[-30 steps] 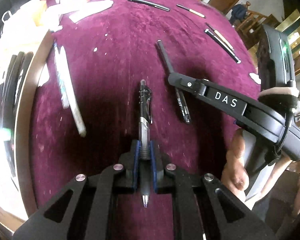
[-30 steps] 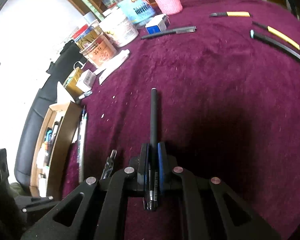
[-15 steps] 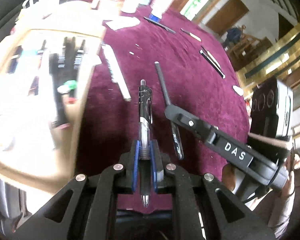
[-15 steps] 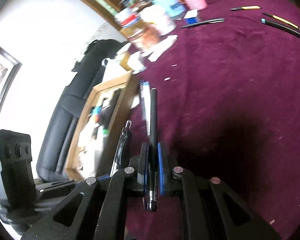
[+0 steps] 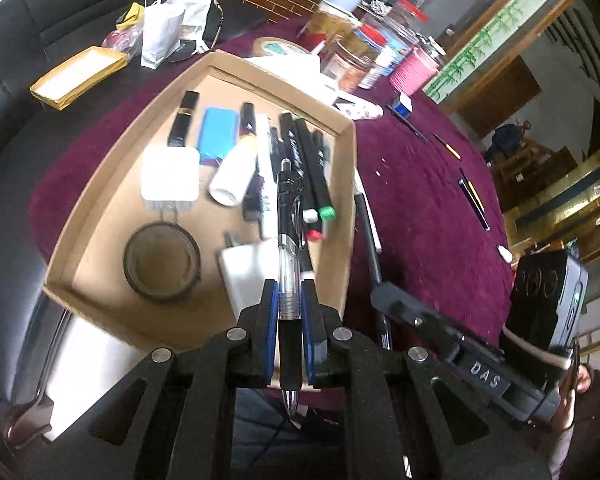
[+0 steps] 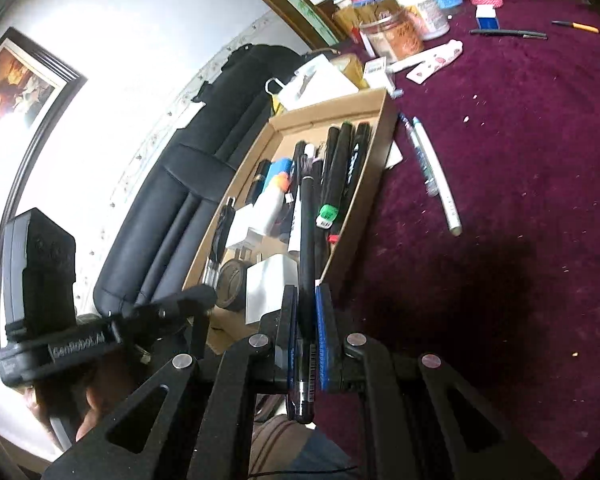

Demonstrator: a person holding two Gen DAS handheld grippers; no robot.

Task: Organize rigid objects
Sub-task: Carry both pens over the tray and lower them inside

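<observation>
Both grippers swung off the maroon bench [image 5: 440, 208] to over the cardboard tray [image 5: 350, 184]. Left gripper [image 5: 290, 344] jaws clamp a clear pen [image 5: 288, 264], right gripper [image 6: 306, 344] a black pen [image 6: 307, 232]. Next: lower, release into the tray's center-frame pen pile.

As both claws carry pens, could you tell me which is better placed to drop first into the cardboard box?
Left, probably: the left claw holds its clear pen over the cardboard box, whereas the right claw sits near the rim.

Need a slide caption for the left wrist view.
Left gripper clamps a clear-barrelled pen above the cardboard tray.
</observation>
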